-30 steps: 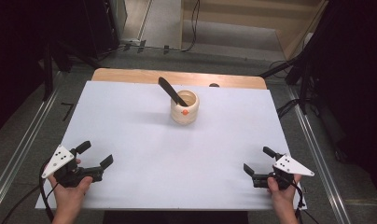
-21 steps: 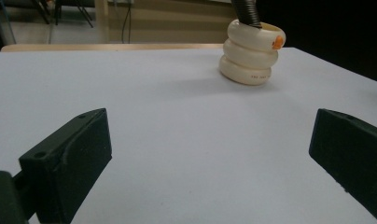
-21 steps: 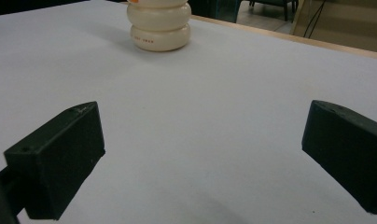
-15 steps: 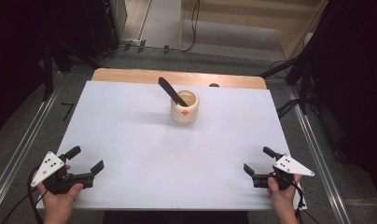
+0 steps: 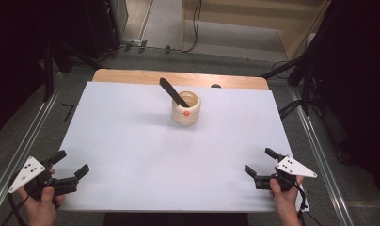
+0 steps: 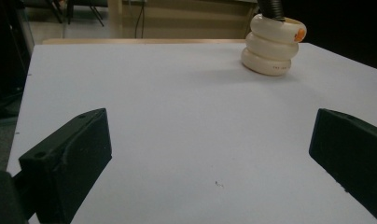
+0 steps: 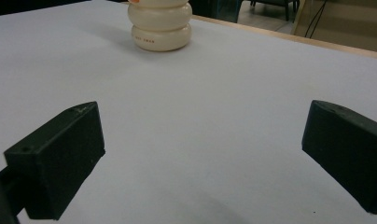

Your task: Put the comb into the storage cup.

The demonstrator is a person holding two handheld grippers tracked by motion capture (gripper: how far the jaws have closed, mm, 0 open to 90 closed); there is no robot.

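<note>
- From the high view I see the table (image 5: 131, 141) covered by a white sheet, with a strip of bare wood showing along its far edge.
- A cream holder (image 5: 186, 108) made of three stacked rounded rings stands upright on the far half of the sheet, a little right of centre. It has a small orange mark on the near side of its top ring.
- A black spatula (image 5: 173, 92) sits inside the holder, its flat end sticking out and leaning toward the far left.
- My left gripper (image 5: 68, 165) is at the near left corner of the sheet, held in the person's left hand (image 5: 40, 207). Its jaws stand wide apart with nothing between them, and its grey three-cornered plate points off the left edge.
- In the left gripper view I see the two black jaws far apart over bare white sheet, with the holder (image 6: 273, 44) well ahead and off to the upper right, the spatula (image 6: 270, 8) rising from its mouth.
- My right gripper (image 5: 261, 162) is at the near right corner, held in the person's right hand (image 5: 284, 195). Its jaws are also spread apart and hold nothing.
- In the right gripper view I see the jaws spread over the sheet, with the holder (image 7: 161, 25) well ahead toward the upper left and the wooden edge running behind it.
- Both grippers are well apart from the holder and from each other.
</note>
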